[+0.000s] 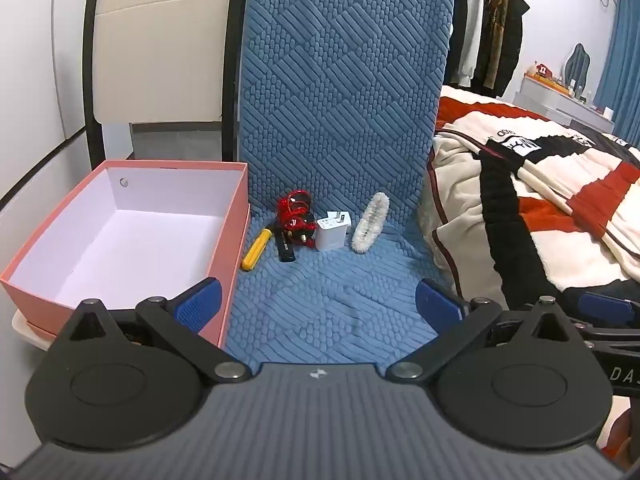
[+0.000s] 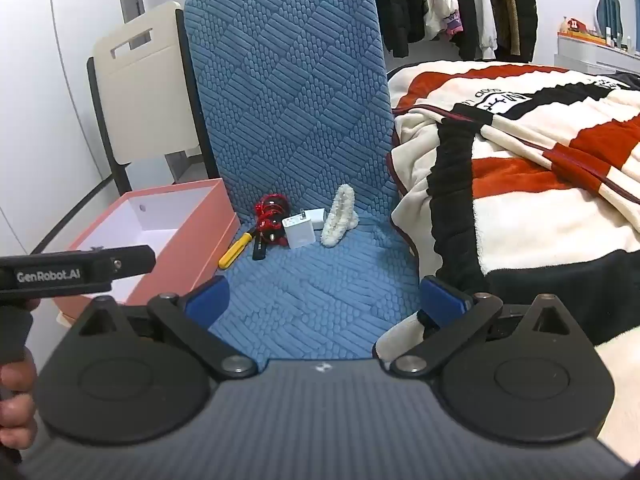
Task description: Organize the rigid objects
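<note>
On the blue chair seat [image 1: 320, 300] lie a yellow-handled screwdriver [image 1: 256, 254], a black stick-shaped device [image 1: 286, 249], a red fishing reel [image 1: 297, 218], a white charger plug [image 1: 333, 232] and a white fluffy hair clip [image 1: 370, 224]. An open, empty pink box [image 1: 132, 236] stands left of the seat. My left gripper [image 1: 318, 302] is open and empty, well short of the objects. My right gripper [image 2: 325, 300] is open and empty over the seat's front. The same objects show in the right wrist view: screwdriver [image 2: 237, 251], reel [image 2: 271, 216], charger [image 2: 298, 231], clip [image 2: 340, 216], box [image 2: 160, 236].
A beige chair [image 1: 160, 48] stands behind the box. A bed with a red, cream and black blanket [image 1: 540, 208] presses against the seat's right side. Clothes hang on a rack [image 1: 488, 20] behind. The left gripper's body [image 2: 76, 270] shows at the left of the right wrist view.
</note>
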Available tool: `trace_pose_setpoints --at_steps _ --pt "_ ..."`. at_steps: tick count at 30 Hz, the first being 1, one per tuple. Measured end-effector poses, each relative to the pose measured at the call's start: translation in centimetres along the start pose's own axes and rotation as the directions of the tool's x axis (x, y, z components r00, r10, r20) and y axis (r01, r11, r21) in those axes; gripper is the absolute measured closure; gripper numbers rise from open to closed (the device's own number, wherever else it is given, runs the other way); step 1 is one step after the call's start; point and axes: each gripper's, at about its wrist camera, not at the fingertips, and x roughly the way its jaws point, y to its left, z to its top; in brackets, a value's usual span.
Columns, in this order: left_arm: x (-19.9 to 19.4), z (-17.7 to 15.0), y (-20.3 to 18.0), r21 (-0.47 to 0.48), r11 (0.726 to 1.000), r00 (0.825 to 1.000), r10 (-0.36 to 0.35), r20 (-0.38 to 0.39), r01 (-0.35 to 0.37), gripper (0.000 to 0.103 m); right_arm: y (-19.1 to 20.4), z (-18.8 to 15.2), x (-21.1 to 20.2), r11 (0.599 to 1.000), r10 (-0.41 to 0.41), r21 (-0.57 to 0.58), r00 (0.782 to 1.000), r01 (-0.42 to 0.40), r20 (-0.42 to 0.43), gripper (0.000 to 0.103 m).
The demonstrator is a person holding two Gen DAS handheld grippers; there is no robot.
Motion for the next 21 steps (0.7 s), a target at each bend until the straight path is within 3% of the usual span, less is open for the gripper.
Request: trace_pose_setpoints --at_steps 7,21 --pt "0.6 -0.6 -1.8 0.022 1.0 1.0 -0.002 -0.003 0.002 0.0 -0.9 0.1 0.1 0.999 0.018 0.029 1.0 -0.018 0.015 0.0" --pt "0.3 -0.2 -1.1 0.016 0.999 0.999 -0.039 -0.013 0.039 0.0 -0.2 0.1 -0.2 1.0 0.0 0.005 1.0 0.0 0.016 0.0"
